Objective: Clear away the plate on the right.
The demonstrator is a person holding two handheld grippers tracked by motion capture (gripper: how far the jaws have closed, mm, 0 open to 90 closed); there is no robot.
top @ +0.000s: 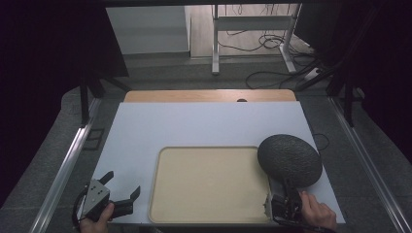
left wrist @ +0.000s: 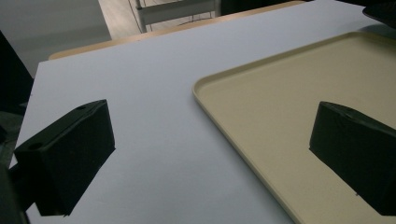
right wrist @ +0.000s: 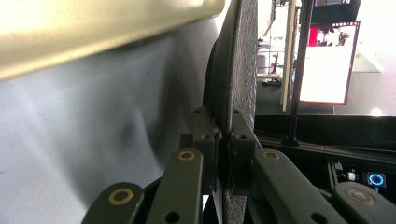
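- On the table (top: 204,124), covered by a smooth white sheet: one tray, one mat, two grippers.
- One beige tray (top: 209,184): rectangular, rounded corners, low raised rim, matte plastic look.
- One dark grey mat (top: 290,160): round, thin, coarse speckled texture, lifted at the tray's right edge.
- Right gripper (top: 286,191): jaws clamped together on the mat's near edge.
- Left gripper (top: 121,187): jaws wide apart, holding nothing, just left of the tray.
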